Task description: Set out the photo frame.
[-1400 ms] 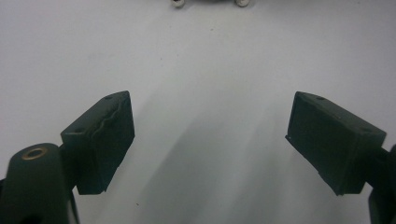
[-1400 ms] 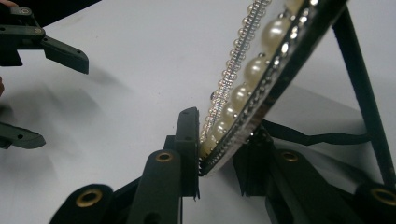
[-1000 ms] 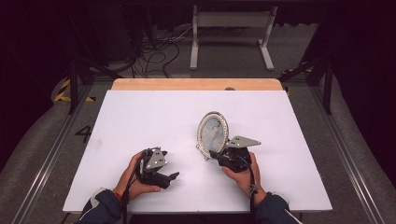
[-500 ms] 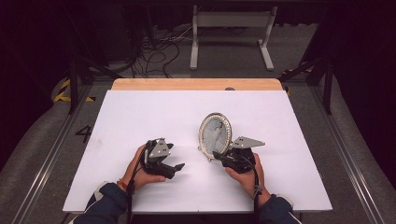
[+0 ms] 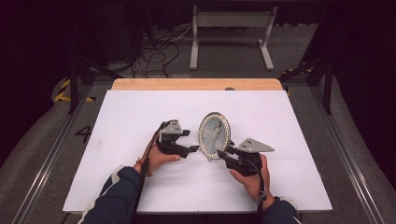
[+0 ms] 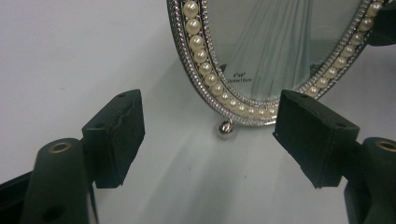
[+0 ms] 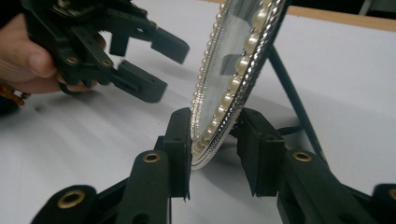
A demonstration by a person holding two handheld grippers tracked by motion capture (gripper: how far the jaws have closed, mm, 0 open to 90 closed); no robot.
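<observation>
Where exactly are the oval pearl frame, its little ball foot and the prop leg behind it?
oval pearl frame (image 5: 214, 135), high view, on the glass in its middle.
ball foot (image 6: 225, 129), left gripper view, on the silver ball under the rim.
prop leg (image 7: 292, 95), right gripper view, on the dark strut behind the frame.

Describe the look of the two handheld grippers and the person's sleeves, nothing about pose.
Both grippers are black. The left gripper and the right gripper each carry a grey three-cornered plate on top. The fingers end in blocky black pads, with brass-coloured rivets at the joints. A dark cable trails from the left one. The sleeves are dark navy with pale trim.
</observation>
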